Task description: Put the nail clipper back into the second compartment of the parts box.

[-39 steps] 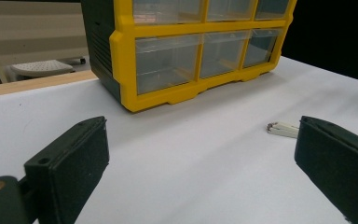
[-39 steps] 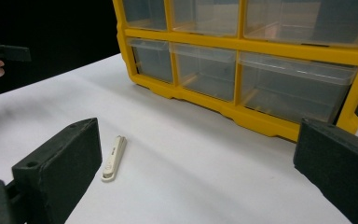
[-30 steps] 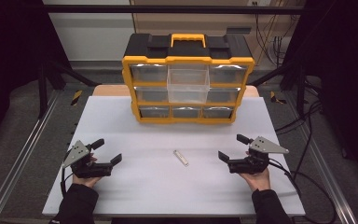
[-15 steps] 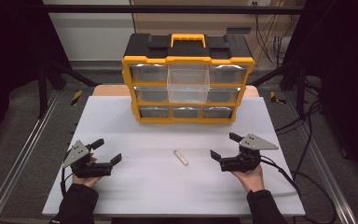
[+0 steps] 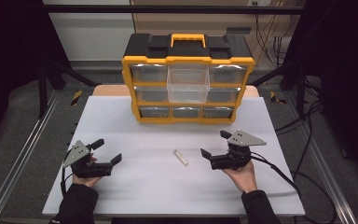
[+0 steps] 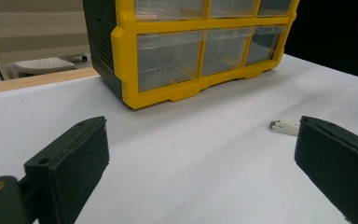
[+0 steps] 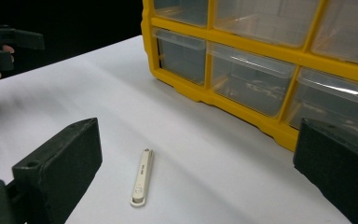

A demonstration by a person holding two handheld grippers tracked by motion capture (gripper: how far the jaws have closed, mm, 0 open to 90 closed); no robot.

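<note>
Looking down from the high view, we find a small white stick [image 5: 181, 157] lying flat on the white table [image 5: 270, 121], just below the centre of the frame. Our right gripper [image 5: 216, 150] sits just right of the stick, jaws spread, holding nothing, not touching it. Our left gripper [image 5: 107, 152] rests at lower left, well apart from the stick, jaws likewise spread and empty.

A yellow-and-black drawer cabinet [image 5: 188, 59] stands in the upper middle; one clear drawer [image 5: 188, 85] juts out of its front. Bare table lies between the right gripper and the stick.

In the right gripper view the stick [image 7: 141, 177] lies between the two jaws, lower centre; its markings are too small to read. In the left gripper view its far end [image 6: 285, 126] is cut off behind the right-hand jaw. Drawer contents are hard to make out.
</note>
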